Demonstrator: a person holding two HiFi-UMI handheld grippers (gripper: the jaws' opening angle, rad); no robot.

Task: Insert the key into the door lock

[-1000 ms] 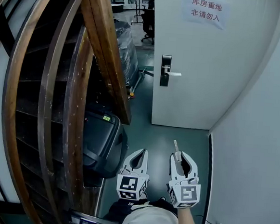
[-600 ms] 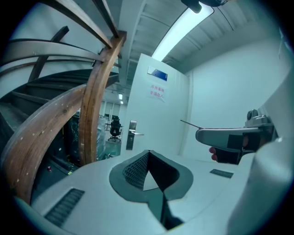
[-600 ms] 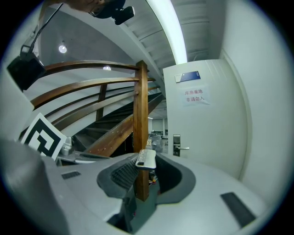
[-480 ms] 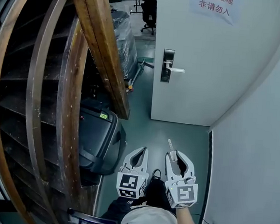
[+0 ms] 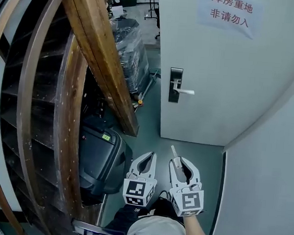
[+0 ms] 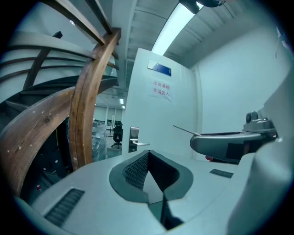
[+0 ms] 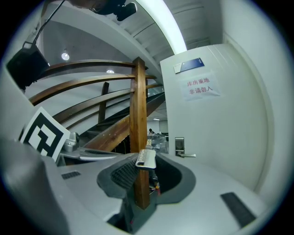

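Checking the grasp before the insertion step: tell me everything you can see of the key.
The key is a thin, flat, pale silvery piece, metal by its look. It is clamped between the pads of the right gripper, with its blade sticking out past the jaw tips and pointing roughly toward the door lock. It touches only the pads, and the lock is well ahead of it. Its teeth are too small to make out.

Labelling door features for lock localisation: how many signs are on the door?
2, both on the white door: a small blue plate near its top, and a white paper notice with red characters just below. The head view shows only the notice; the door's top is cropped there.
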